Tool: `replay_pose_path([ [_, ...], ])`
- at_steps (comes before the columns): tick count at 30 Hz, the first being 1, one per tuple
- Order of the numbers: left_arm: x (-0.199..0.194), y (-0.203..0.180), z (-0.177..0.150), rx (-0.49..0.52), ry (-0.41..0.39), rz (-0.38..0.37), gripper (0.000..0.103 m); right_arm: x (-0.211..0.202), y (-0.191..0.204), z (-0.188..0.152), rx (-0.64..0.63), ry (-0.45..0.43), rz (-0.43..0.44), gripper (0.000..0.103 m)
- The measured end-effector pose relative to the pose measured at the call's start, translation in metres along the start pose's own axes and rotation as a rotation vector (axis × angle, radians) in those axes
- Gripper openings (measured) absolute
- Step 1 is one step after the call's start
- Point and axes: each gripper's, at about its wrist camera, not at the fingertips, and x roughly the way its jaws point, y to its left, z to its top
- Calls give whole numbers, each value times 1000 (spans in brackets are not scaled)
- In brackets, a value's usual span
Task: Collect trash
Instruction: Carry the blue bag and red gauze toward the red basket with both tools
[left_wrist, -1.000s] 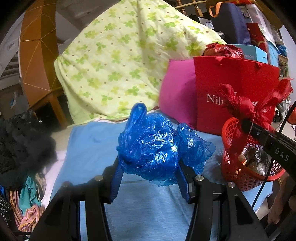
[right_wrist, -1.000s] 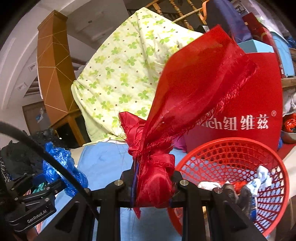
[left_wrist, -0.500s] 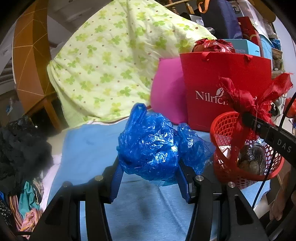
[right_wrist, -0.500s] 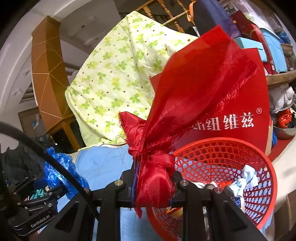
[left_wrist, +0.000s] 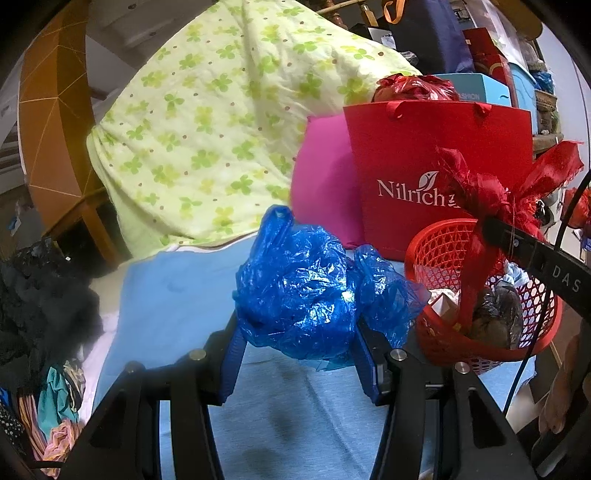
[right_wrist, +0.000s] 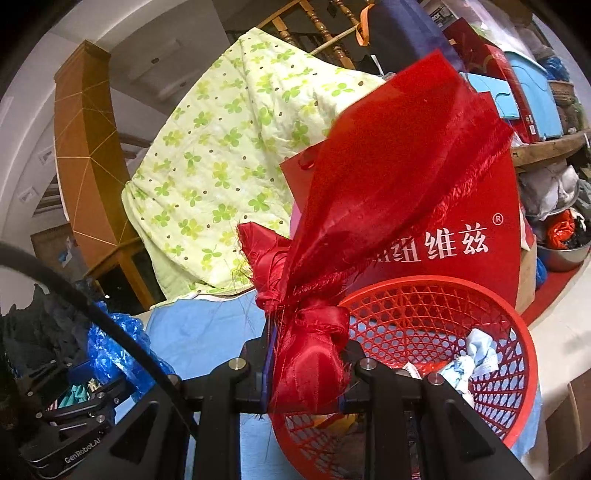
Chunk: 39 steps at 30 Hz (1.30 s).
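My left gripper (left_wrist: 299, 354) is shut on a crumpled blue plastic bag (left_wrist: 303, 288), held above the light blue sheet (left_wrist: 177, 295). To its right stands a red mesh basket (left_wrist: 443, 236) with trash inside. My right gripper (right_wrist: 306, 373) is shut on a bunch of red ribbon cloth (right_wrist: 369, 206), just over the near left rim of the red mesh basket (right_wrist: 509, 332). In the left wrist view the right gripper's arm (left_wrist: 535, 254) crosses above the basket with the red ribbon cloth (left_wrist: 480, 192) in it. The blue plastic bag (right_wrist: 110, 347) shows at lower left of the right wrist view.
A red paper bag (left_wrist: 436, 166) and a pink cushion (left_wrist: 325, 184) stand behind the basket. A green-flowered quilt (left_wrist: 221, 129) is piled at the back. Dark clothes (left_wrist: 40, 295) lie at the left. Boxes (right_wrist: 517, 96) crowd the right.
Both grippers have drifted right toward the basket, each with its load still gripped. The basket now lies closer under the right gripper.
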Motion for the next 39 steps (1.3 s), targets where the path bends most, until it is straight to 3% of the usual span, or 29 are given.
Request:
replay_pose_path([
  [39, -3, -7, 0, 60, -12, -39, 55, -19, -7, -3, 61, -33, -42, 28],
])
